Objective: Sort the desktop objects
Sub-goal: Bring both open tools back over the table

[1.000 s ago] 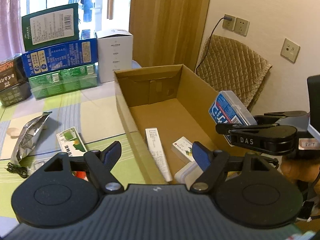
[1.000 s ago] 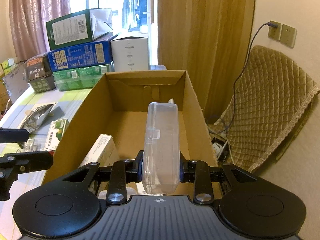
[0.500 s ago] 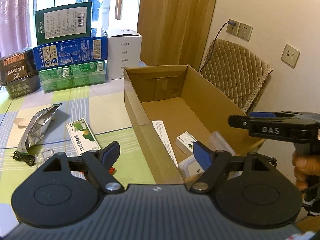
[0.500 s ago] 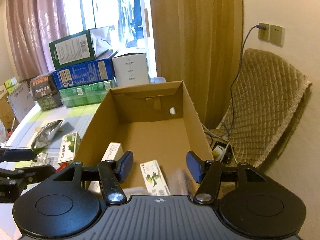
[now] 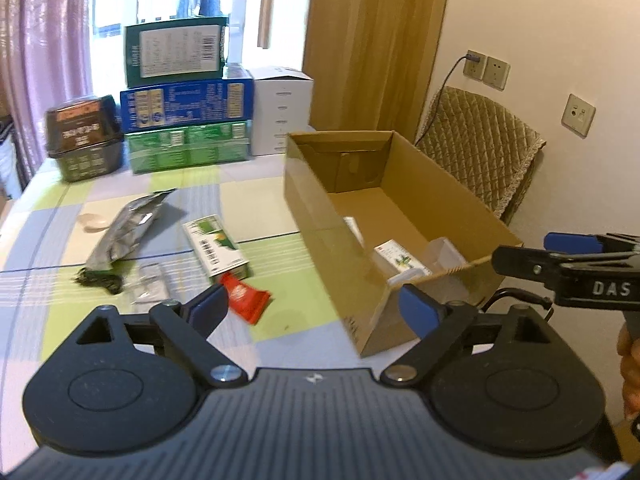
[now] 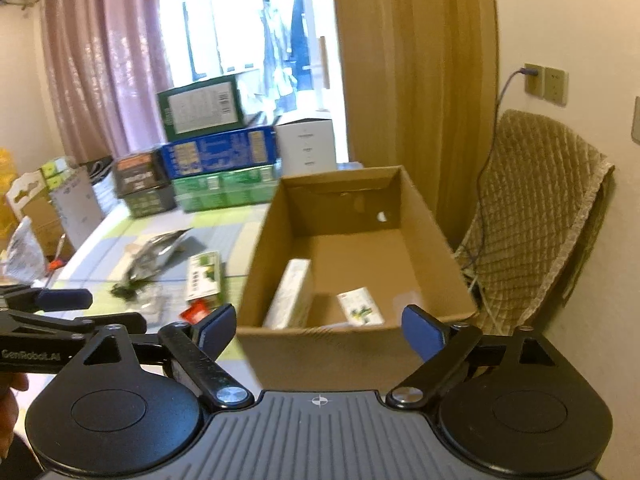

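Observation:
An open cardboard box (image 5: 308, 196) stands on the right part of the table. It holds a clear plastic case (image 5: 444, 252), a small white-and-green carton (image 5: 400, 258) and a long white box (image 6: 292, 296). My right gripper (image 6: 320, 330) is open and empty, held back from the box's near wall. My left gripper (image 5: 314, 310) is also open and empty, above the table by the box's near left corner. Loose on the table lie a green-and-white box (image 5: 218, 246), a red packet (image 5: 244, 298), a silver foil pouch (image 5: 128, 228), a black cable (image 5: 100, 278) and a clear bag (image 5: 148, 288).
Stacked green, blue and white cartons (image 5: 188, 120) and a dark container (image 5: 86, 140) line the table's far edge. A quilted chair (image 5: 480, 148) stands against the wall right of the box. More boxes (image 6: 52, 200) sit off the table's left side.
My right gripper opened and the clear plastic case dropped into the box. Both grippers pulled back from the box, and the left view swung toward the table's loose items.

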`<state>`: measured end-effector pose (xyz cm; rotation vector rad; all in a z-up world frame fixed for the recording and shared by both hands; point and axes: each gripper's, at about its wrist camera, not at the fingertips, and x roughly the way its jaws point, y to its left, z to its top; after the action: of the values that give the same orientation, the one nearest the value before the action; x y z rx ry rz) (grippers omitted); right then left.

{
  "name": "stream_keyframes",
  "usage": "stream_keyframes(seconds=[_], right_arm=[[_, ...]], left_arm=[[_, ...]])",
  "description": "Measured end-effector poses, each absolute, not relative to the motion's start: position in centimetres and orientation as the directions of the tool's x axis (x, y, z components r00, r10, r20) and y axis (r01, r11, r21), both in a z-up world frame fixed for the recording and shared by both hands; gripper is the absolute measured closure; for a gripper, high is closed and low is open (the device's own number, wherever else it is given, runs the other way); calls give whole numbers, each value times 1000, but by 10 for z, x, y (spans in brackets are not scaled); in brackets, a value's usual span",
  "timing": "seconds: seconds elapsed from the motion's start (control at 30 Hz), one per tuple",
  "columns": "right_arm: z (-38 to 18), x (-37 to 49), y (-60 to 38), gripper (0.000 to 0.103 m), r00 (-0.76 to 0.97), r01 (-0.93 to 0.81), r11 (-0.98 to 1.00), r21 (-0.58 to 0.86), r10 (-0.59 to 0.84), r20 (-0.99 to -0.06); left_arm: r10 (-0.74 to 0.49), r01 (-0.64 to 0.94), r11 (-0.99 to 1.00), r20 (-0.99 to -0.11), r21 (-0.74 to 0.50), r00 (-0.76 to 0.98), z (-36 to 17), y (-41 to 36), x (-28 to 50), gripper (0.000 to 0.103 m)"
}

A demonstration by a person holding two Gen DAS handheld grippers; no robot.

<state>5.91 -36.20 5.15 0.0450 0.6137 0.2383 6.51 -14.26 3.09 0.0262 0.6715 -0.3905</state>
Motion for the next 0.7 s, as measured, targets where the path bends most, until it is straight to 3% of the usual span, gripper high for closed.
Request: stream_keyframes(seconds=[0.33, 0.7], right_arm=[[52, 29, -309, 3, 760, -311, 943, 118, 321, -565], [36, 23, -260, 2, 711, -416, 904, 95, 389, -586]], left_arm=[[-215, 225, 972, -613, -61, 760, 32, -70, 31, 2], [-100, 108, 994, -622, -24, 777, 28, -6, 24, 2]])
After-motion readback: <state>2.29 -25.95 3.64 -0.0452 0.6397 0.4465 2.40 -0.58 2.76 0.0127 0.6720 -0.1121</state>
